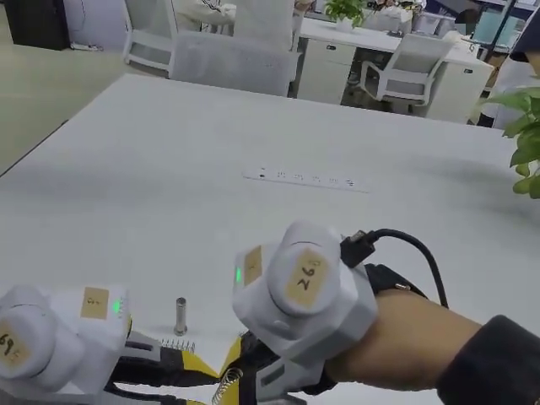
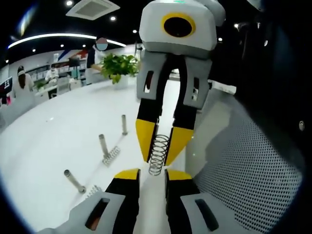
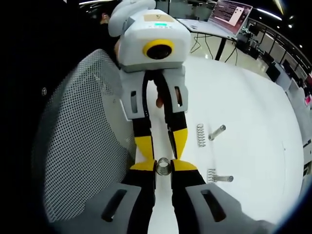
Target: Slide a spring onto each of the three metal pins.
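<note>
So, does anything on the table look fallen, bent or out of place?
Nothing stands out. The three pins stand on the table, two loose springs lie beside them, and the spring in the right hand-held gripper looks unbent.

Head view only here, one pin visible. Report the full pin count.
Observer: The left gripper view shows three pins standing in a row.
Operator: Name whatever is being carried, and by which side.
Observer: The right gripper pinches a spring between its yellow tips.
Operator: Count what lies loose.
Observer: Two loose springs lie on the bench, each beside a pin's base.
</note>
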Available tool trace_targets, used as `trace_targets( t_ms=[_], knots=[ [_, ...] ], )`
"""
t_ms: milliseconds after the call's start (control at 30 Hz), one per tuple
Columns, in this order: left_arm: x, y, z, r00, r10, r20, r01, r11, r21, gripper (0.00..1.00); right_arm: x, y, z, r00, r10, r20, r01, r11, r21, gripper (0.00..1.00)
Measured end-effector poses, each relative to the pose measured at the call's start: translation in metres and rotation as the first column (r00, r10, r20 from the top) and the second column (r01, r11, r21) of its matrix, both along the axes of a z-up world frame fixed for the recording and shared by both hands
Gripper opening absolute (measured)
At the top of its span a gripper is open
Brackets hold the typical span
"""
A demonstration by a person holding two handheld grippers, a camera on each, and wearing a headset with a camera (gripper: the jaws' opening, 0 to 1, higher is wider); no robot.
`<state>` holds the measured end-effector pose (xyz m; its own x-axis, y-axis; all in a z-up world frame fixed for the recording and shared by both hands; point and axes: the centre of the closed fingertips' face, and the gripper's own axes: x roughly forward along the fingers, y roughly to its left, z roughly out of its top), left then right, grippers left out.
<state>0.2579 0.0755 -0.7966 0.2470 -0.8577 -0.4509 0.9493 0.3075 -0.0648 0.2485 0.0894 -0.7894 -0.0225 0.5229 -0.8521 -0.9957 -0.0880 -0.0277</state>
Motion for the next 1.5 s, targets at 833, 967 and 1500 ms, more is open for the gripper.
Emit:
trace_targets(
  t_ms=[833, 967, 1500],
  knots=[
    [0.008, 0.036, -0.004, 0.986, 0.165, -0.031, -0.166, 0.985, -0.052, 0.23, 0.023, -0.037, 0.000, 0.995, -0.097, 0.022, 0.098, 0.994, -0.038, 0.08],
    [0.011, 0.045, -0.003, 0.978, 0.206, -0.032, -0.207, 0.976, -0.063, 0.25, 0.026, -0.045, 0.001, 0.993, -0.116, 0.026, 0.117, 0.992, -0.045, 0.08],
    [0.016, 0.067, -0.002, 0.952, 0.304, -0.036, -0.306, 0.949, -0.077, 0.35, 0.038, -0.071, 0.007, 0.983, -0.178, 0.041, 0.181, 0.982, -0.062, 0.08]
  ],
)
